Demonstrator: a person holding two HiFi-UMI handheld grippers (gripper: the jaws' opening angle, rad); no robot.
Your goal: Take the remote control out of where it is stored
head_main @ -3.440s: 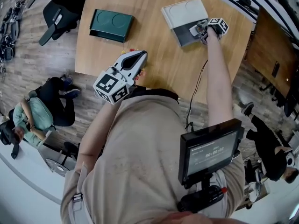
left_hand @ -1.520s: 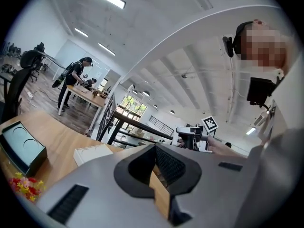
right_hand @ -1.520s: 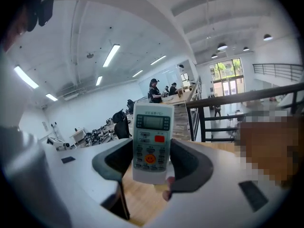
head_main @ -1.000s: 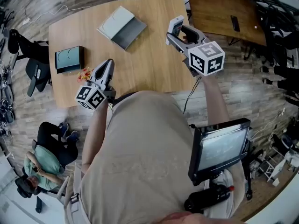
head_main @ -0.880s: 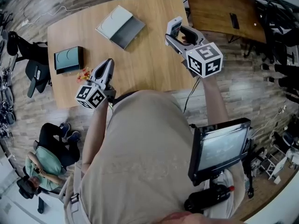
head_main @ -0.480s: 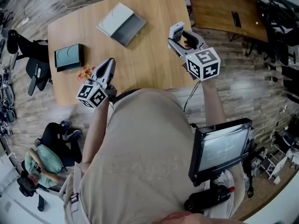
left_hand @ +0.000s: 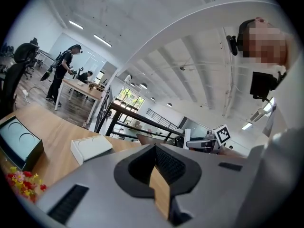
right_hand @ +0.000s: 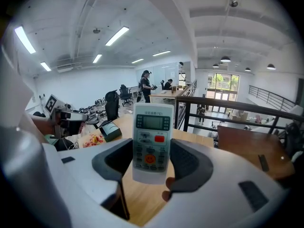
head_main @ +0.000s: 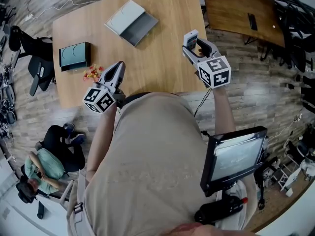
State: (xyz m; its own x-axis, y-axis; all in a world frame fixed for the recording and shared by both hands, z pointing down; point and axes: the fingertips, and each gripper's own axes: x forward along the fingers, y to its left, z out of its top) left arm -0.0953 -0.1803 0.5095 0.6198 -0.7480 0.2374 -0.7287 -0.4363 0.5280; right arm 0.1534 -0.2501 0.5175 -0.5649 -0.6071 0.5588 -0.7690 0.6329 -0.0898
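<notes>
Two grippers: the right gripper is clamping the remote control between its pads, while the left gripper is sitting with its jaws together and nothing in them.
Remote control: it is standing upright in the right jaws, buttons facing that gripper's camera. The jaws are gripping its lower half, and its screen end is sticking out free.
Place: the remote is hanging over the right edge of the table, well apart from the grey storage box lying open at the far side.
Task state: the remote is looking already out of its store, so only a set-down seems to be remaining (a judgement from the open box).
Risk, slip: the pads are bearing on a smooth plastic casing below its middle, so a jolt or a slackening grip could let it tip or slide out.
Risk, edge: being this close to the right edge, a careless release could send it onto the wooden floor.
Left clutter: the dark green box and the small red and yellow bits are lying just beside the left gripper, where a sweep of it could knock them.
</notes>
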